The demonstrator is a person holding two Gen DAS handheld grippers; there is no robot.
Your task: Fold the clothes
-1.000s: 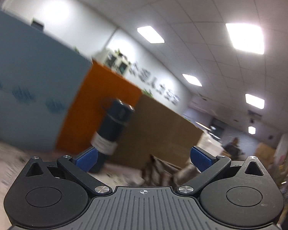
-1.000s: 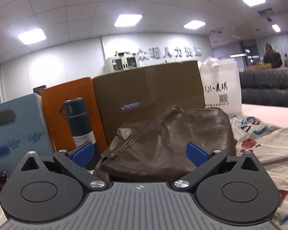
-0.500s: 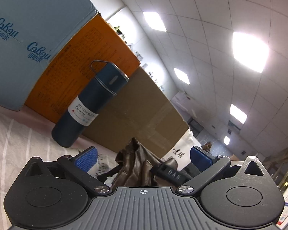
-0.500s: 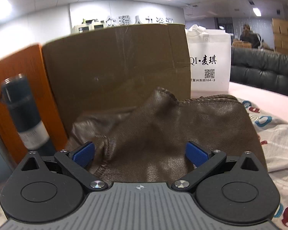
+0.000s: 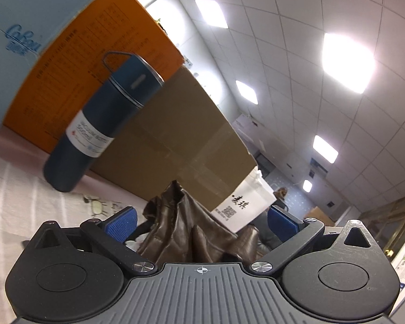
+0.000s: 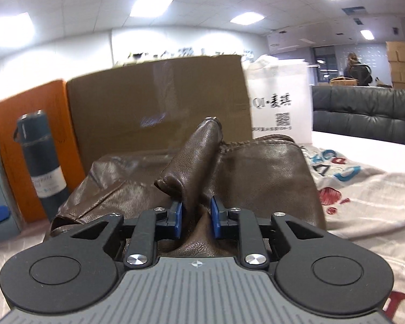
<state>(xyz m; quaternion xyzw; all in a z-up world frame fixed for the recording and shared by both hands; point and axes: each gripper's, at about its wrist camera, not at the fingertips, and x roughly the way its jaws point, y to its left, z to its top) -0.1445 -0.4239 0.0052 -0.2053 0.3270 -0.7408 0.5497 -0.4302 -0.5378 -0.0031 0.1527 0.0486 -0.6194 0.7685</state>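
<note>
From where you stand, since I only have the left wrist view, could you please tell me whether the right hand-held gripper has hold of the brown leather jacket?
Observer: Yes, the right hand-held gripper is pinched shut on a raised fold of the brown leather jacket.
Operator: Thank you. What lies to its right?
Observer: A white printed shirt spreads flat beside the jacket.
Operator: And beyond that?
Observer: A dark sofa stands behind the table.
</note>
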